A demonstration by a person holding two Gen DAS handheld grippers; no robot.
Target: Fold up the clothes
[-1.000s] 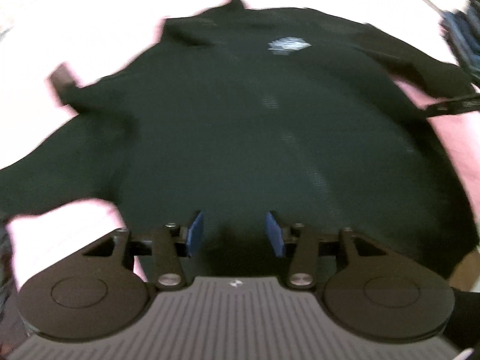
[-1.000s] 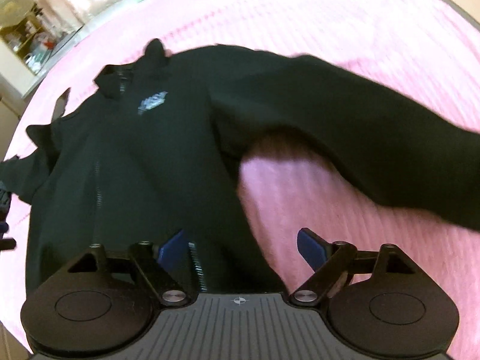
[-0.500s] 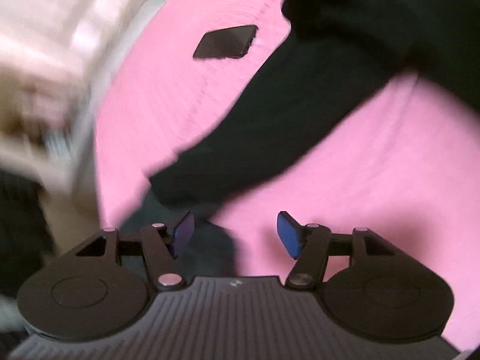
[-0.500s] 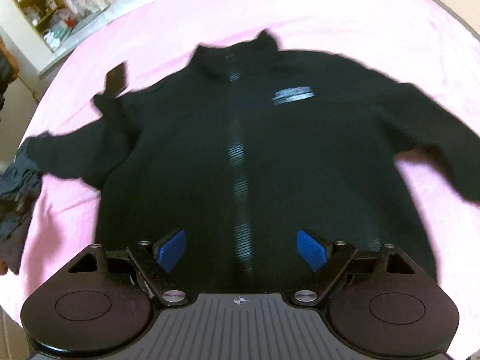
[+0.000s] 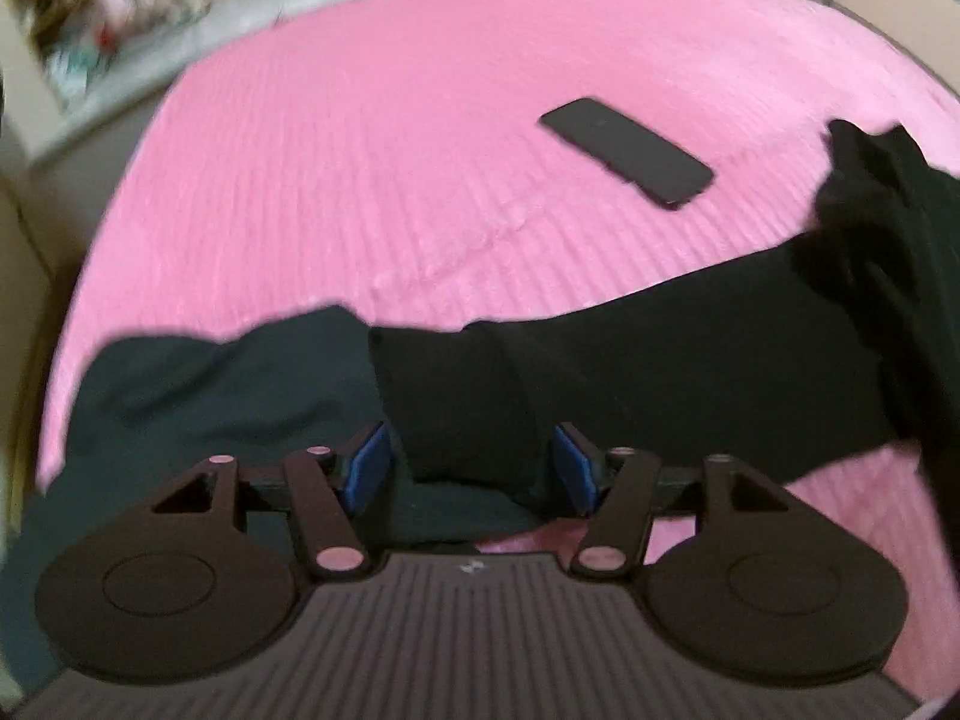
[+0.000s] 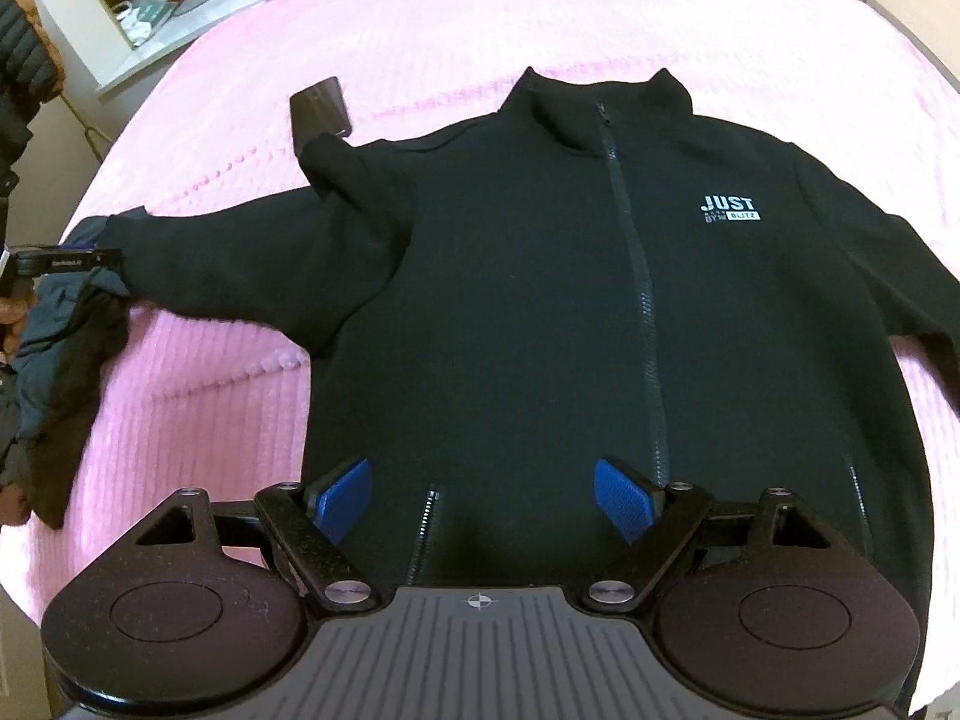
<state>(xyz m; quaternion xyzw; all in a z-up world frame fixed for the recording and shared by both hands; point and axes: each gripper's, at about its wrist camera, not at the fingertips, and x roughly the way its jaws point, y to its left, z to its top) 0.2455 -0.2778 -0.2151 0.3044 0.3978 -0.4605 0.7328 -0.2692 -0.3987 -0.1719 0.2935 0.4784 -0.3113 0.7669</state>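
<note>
Jacket: black, zip-front, high collar, white chest logo, lying face up and spread flat on the pink bedspread, both sleeves out to the sides. Step in hand, by judgement: start of the fold, with the body laid out and no fold yet made. Left gripper: jaws apart, holding nothing, the cuff end of the sleeve lying between and just ahead of its blue pads. Right gripper: jaws wide apart, empty, poised over the hem between a pocket zip and the front zip. Next move, by judgement: the left jaws need to shut on the cuff alone and carry the sleeve across the chest, without catching the dark blue cloth beside and partly under it. View differences: the right wrist view shows the whole garment, collar, logo and the far sleeve; it shows the left gripper only as a sliver at the frame edge. The left wrist view shows the cuff at close range and a phone whole on the bedspread, well apart from the sleeve; in the right wrist view the shoulder appears to overlap it.
</note>
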